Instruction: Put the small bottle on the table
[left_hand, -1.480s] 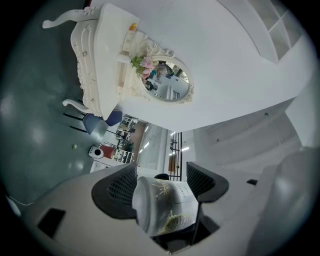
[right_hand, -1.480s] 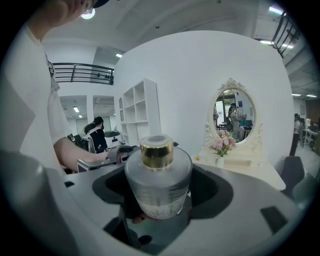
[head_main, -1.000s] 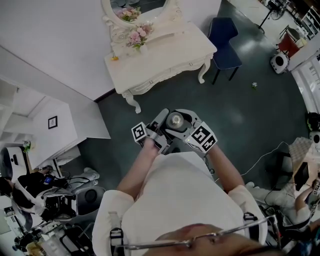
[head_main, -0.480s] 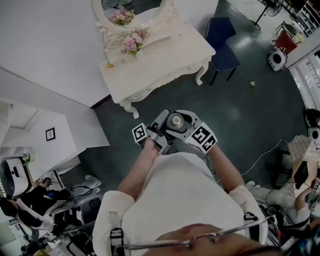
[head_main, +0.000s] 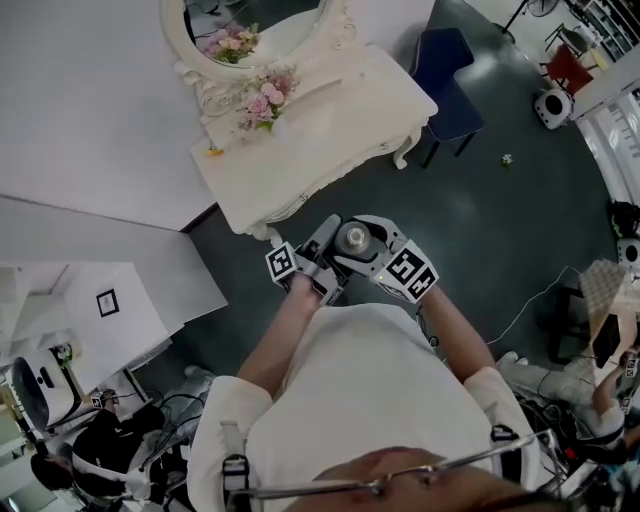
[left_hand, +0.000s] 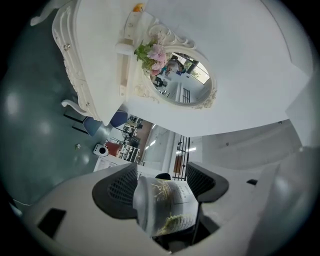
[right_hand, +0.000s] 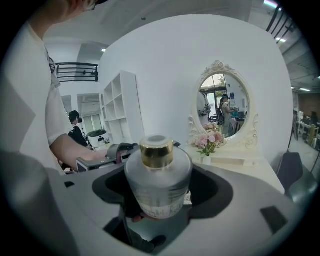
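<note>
A small frosted bottle with a gold cap is held upright in front of my chest, above the dark floor. My left gripper and right gripper meet at it from either side. In the right gripper view the bottle stands between the dark pads, and that gripper is shut on it. In the left gripper view the labelled bottle lies between the jaws of that gripper, which is also shut on it. The white dressing table stands ahead of the grippers.
On the table are an oval mirror, pink flowers and a small orange thing. A blue chair stands to its right. White shelving and equipment are at my left, and cables at my right.
The dressing table has shifted left and nearer in the head view as the person moves. Both grippers and the bottle keep the same place before the chest.
</note>
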